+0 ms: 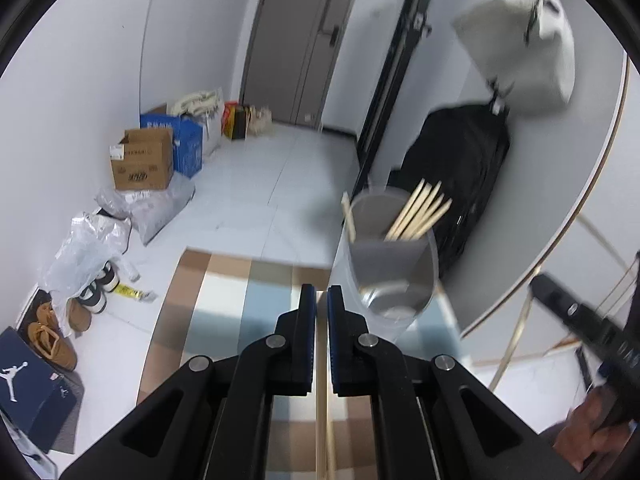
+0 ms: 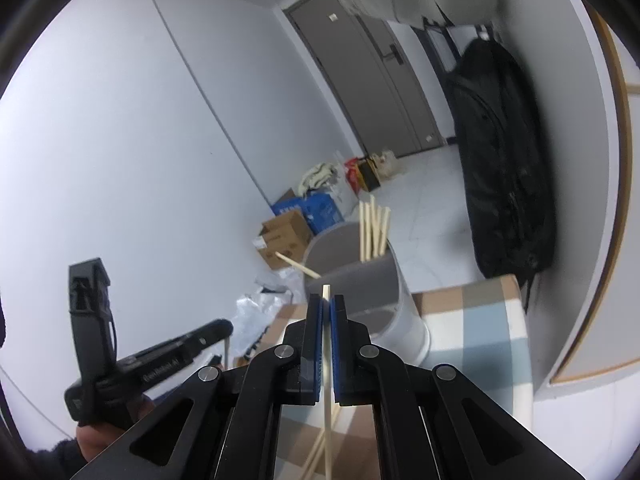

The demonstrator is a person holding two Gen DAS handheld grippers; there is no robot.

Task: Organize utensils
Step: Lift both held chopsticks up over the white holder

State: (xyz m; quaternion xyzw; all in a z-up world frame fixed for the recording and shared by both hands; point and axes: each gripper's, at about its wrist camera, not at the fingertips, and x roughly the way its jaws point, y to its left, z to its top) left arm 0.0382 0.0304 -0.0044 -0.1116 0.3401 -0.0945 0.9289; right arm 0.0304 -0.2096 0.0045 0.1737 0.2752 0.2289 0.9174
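**Both tongs loaded – risk at the cup mouth**

Left tongs [image 1: 321, 294] and right tongs [image 2: 329, 304] are each clamped on one chopstick [image 2: 327, 344]. Spare sticks [image 2: 316, 456] lie on the checked table [image 1: 224, 280] below. Beyond – the cup [image 1: 394, 264], already holding chopsticks [image 1: 420, 210]; a slanted entry could snag these or tip it.

A home entryway. Shoes [image 1: 54, 332], cardboard boxes [image 1: 142, 164] and bags line the wall beside a grey door [image 1: 296, 40].
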